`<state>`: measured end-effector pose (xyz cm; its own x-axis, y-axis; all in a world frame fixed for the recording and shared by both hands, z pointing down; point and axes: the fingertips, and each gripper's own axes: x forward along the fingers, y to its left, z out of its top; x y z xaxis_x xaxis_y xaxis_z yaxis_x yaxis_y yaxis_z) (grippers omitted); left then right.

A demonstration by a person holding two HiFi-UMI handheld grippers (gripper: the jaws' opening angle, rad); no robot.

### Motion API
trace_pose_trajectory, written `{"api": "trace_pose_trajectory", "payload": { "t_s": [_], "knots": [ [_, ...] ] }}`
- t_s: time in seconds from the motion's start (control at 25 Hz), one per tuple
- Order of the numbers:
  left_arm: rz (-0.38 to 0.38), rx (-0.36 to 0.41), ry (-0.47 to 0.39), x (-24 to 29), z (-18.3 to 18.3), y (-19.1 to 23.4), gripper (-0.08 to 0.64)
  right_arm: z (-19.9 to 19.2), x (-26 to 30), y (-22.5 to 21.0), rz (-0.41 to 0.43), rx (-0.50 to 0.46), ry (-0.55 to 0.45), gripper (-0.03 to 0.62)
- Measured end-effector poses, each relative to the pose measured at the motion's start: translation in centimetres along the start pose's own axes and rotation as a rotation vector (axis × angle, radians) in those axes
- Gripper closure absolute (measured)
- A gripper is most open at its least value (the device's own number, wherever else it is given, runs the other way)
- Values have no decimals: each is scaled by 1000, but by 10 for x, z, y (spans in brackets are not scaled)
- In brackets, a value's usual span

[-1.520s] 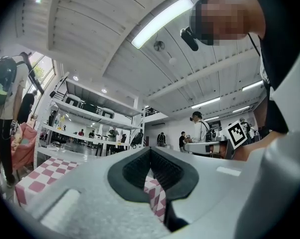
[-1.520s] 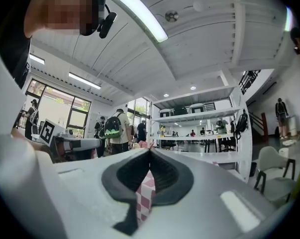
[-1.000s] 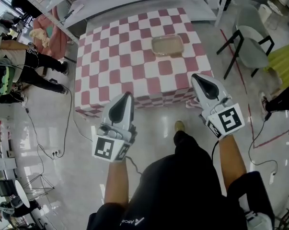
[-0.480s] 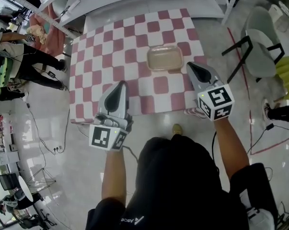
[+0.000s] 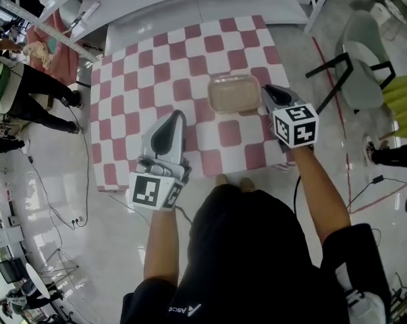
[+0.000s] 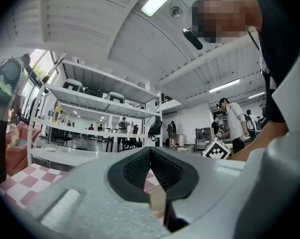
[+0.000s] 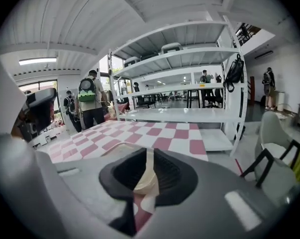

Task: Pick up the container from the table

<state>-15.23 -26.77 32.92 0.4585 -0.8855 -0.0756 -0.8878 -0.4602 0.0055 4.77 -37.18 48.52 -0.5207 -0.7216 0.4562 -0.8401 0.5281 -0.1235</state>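
Note:
The container (image 5: 234, 93), a shallow translucent beige tub, lies on the pink-and-white checked table (image 5: 156, 66), right of its middle. My right gripper (image 5: 265, 90) hovers with its tip just beside the container's right edge, jaws shut and holding nothing. In the right gripper view the container (image 7: 146, 178) shows as a beige sliver through the slit between the right gripper's (image 7: 148, 151) pads. My left gripper (image 5: 177, 115) hangs over the table's near part, well left of the container, also shut and empty. The left gripper (image 6: 150, 149) points level, out over the table (image 6: 20, 178).
A white shelf unit (image 5: 190, 2) runs behind the table. A grey chair with black legs (image 5: 362, 66) stands to the right, next to a yellow-green object (image 5: 405, 100). People (image 5: 28, 93) stand at the left, and cables lie on the glossy floor.
I have stepped up to the table. Both grippers moved forward from over the floor to over the cloth; the right one came alongside the container's right edge.

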Motion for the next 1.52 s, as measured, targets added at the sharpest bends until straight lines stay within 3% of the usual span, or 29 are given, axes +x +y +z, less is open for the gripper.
{"api": "trace_pose_trajectory", "payload": {
  "t_s": [0.32, 0.72, 1.04, 1.52],
  "knots": [
    [-76, -40, 4, 18, -10, 23, 549, -22, 39, -13, -24, 143, 103, 498],
    [-35, -41, 27, 29, -15, 26, 549, -39, 56, -29, 26, 249, 186, 491],
    [1, -47, 48, 30, -25, 26, 549, -41, 61, -30, 106, 402, 167, 518],
    [-8, -51, 53, 37, -27, 19, 549, -35, 59, -24, -14, 451, 129, 551]
  ]
}}
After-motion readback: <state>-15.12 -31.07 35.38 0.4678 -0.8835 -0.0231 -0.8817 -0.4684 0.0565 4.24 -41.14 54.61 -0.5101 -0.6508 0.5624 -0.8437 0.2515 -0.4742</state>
